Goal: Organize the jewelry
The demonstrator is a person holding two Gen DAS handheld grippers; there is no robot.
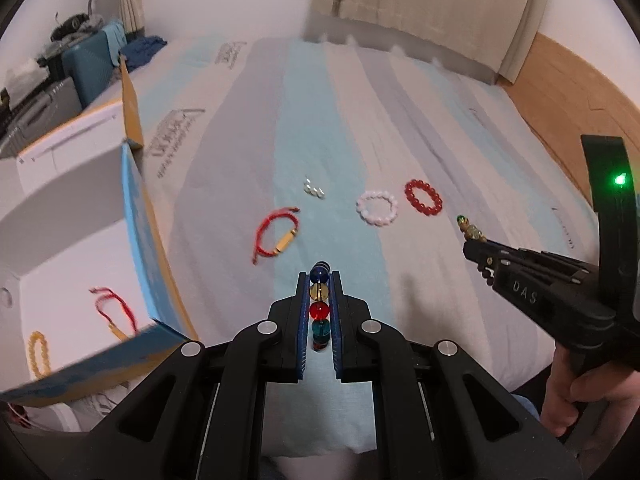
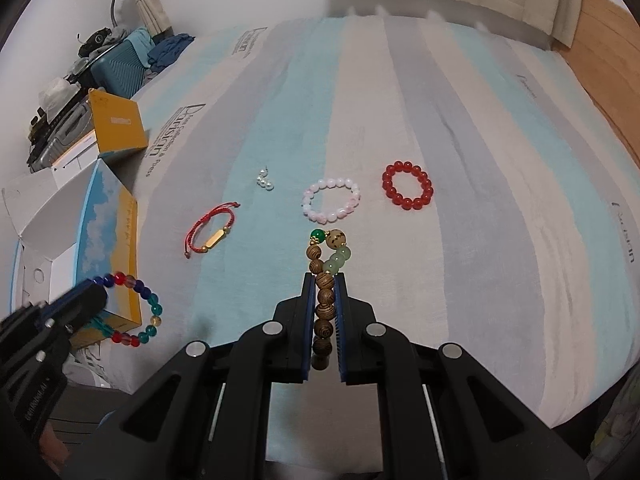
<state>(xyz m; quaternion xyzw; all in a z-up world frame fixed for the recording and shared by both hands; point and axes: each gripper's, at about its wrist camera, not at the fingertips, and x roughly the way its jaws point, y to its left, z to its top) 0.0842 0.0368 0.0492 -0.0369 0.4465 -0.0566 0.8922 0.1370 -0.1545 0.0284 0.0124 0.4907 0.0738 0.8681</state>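
- Box (image 1: 132, 216) at far left is already holding two bracelets; the left gripper (image 1: 319, 300), jaws clamped on the multicoloured bracelet (image 1: 319, 311), is risking a snag on the box wall.
- Bed (image 1: 340, 100) is carrying four loose pieces mid-scene.
- Right gripper (image 2: 325, 312) is clamping the wooden-bead bracelet (image 2: 325, 300); round beads may be rolling free of the jaws.
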